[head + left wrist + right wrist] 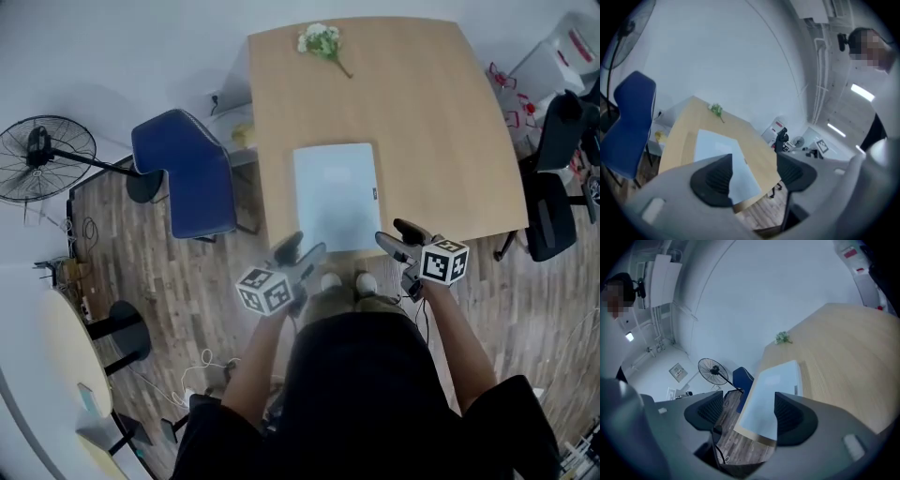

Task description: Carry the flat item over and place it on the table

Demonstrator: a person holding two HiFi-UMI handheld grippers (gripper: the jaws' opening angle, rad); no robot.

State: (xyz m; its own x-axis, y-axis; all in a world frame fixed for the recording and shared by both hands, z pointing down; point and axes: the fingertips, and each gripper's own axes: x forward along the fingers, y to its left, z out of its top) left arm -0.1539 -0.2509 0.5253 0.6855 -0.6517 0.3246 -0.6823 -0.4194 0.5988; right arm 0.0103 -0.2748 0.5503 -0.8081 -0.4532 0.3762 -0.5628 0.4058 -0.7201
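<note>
The flat item, a pale blue-white rectangular sheet [336, 195], lies flat on the light wooden table [441, 122] near its front edge. It also shows in the left gripper view [717, 150] and the right gripper view [771, 392]. My left gripper [302, 251] hangs just off the table's front edge, below the sheet's left corner, open with nothing between its pads. My right gripper [398, 236] stands by the sheet's right front corner, likewise open and empty. Neither touches the sheet.
A sprig of white flowers [322, 41] lies at the table's far edge. A blue chair [185, 173] stands left of the table, a standing fan [42, 155] further left. A black office chair [553, 187] is at the right. The floor is wood planks.
</note>
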